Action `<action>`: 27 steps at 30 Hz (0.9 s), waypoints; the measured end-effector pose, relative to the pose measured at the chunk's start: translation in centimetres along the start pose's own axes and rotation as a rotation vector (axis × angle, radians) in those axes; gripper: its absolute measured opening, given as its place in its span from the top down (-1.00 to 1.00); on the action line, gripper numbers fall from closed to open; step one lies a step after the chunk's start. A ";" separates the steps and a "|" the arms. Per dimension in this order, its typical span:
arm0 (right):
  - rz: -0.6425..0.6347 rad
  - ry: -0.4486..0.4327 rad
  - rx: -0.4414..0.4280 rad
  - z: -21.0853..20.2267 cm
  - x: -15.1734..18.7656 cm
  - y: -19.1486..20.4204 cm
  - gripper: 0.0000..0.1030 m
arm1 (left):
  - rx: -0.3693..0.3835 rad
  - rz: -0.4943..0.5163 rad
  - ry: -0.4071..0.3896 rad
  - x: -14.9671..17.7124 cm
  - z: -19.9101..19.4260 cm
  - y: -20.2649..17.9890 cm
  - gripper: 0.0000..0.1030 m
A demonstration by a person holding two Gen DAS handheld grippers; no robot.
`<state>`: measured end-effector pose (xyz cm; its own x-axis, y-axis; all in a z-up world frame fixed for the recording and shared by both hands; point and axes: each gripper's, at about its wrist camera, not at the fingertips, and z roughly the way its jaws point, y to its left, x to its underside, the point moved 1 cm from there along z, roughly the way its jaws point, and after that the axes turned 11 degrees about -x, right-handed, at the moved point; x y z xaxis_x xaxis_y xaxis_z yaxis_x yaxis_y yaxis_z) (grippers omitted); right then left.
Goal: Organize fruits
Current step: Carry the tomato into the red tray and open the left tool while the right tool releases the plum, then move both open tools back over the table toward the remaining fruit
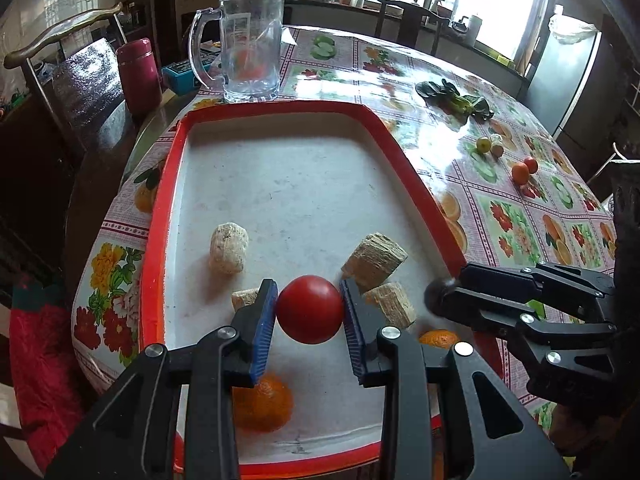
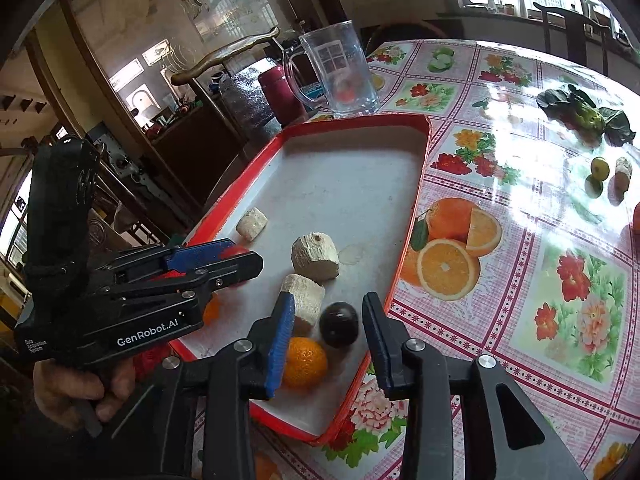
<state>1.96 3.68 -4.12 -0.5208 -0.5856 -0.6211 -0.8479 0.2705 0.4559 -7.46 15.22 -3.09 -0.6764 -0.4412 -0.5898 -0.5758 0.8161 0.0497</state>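
A white tray with a red rim [image 1: 168, 200] lies on the flowered tablecloth. My left gripper [image 1: 308, 286] stands over its near end with a red tomato [image 1: 310, 312] between the blue pads, which barely brush its sides without pressing. In the right wrist view, my right gripper [image 2: 328, 300] is open around a dark plum [image 2: 338, 324] that rests on the tray floor, with a gap on each side. An orange [image 2: 306, 362] lies just beside the plum, and another orange [image 1: 264, 404] sits under my left fingers. Several beige chunks [image 1: 229, 248] are scattered on the tray.
A glass mug [image 1: 248, 48] and a maroon flask [image 1: 138, 76] stand beyond the tray's far end. Leafy greens [image 1: 456, 98], a green fruit [image 1: 483, 145] and small orange fruits [image 1: 520, 171] lie on the table to the right. A chair [image 1: 60, 40] stands at the left.
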 end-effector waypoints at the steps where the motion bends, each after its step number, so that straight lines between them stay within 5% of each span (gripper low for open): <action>1: -0.004 -0.006 -0.004 -0.3 0.1 0.1 0.14 | -0.010 -0.006 -0.004 0.0 -0.2 0.2 -0.04; 3: -0.014 -0.019 0.008 -0.9 0.2 0.3 0.07 | -0.022 -0.020 -0.021 0.1 -0.7 0.5 -0.18; 27: 0.112 -0.183 0.183 -12.2 2.6 -7.5 0.07 | 0.046 0.080 -0.074 -1.9 -3.1 -7.2 -0.18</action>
<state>8.15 -9.21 -1.37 -0.6070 -0.4013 -0.6859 -0.7795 0.4688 0.4155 -3.48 9.02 0.20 -0.6828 -0.3467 -0.6431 -0.4982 0.8648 0.0628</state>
